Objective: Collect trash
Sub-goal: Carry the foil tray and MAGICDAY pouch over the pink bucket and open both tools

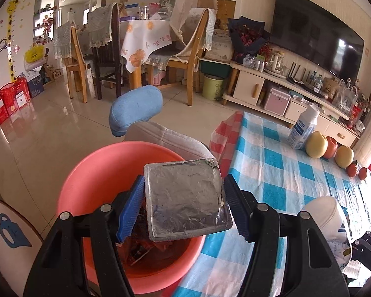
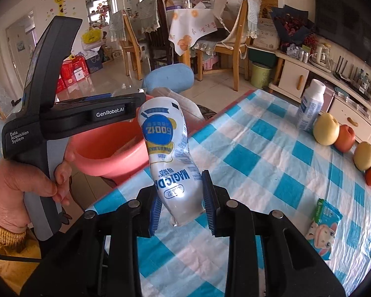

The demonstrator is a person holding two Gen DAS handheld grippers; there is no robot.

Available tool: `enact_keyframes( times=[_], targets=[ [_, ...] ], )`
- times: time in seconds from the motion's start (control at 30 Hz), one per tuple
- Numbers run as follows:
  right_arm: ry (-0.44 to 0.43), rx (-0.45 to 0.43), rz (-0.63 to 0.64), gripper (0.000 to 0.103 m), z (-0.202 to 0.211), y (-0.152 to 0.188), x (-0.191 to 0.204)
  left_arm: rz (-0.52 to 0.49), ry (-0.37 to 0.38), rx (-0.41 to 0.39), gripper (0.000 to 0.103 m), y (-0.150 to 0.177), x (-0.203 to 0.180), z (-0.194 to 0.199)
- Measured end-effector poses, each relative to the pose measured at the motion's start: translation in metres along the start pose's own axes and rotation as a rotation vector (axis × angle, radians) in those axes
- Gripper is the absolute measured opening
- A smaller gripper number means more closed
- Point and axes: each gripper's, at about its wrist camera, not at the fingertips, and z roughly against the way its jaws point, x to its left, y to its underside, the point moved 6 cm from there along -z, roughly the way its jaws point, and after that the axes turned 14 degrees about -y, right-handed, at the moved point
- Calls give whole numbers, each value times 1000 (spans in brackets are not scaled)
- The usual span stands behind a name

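Left wrist view: the left gripper [image 1: 185,205] sits at lower centre of the frame, its blue-padded fingers [image 1: 132,208] set at a middling width and clamped on a square foil-lidded tray [image 1: 185,198]. The left pad touches the tray's left edge; the right pad meets its right rim. The tray is tilted, foil face toward the camera, and hangs directly above the pink basin [image 1: 91,173], which fills the lower left of the frame. Dark and reddish scraps [image 1: 146,247] lie in the basin's bottom.

The basin stands just beside the edge of a table covered by a blue-and-white checked cloth [image 1: 272,173], on the right half of the frame. At the far right of the cloth: an upright white bottle [image 1: 303,128], then a row of apples and small red fruit [image 1: 329,148].

Right wrist view: the right gripper [image 2: 183,200] is at lower centre, fingers narrow and squeezed on the lower end of a crumpled white drink pouch [image 2: 168,153] with blue print. The pouch stands up and leans left, over the cloth's edge. Left of it, the same basin shows partly behind the other gripper's black body [image 2: 69,113], which a hand [image 2: 19,188] grips at the left edge of the frame. A small printed carton [image 2: 324,225] lies on the cloth at lower right.
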Motion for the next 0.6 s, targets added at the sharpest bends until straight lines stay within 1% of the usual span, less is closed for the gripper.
enact_keyframes(
  times=[0.27, 0.4, 0.6],
  targets=[
    [-43, 46, 62, 32, -53, -30, 30, 103, -44, 43, 65, -4, 47, -21],
    [-55, 64, 86, 32, -74, -41, 39, 135, -64, 59, 65, -4, 63, -28],
    [-64, 91, 116, 31, -101, -48, 49, 175, -76, 77, 65, -4, 79, -37]
  ],
)
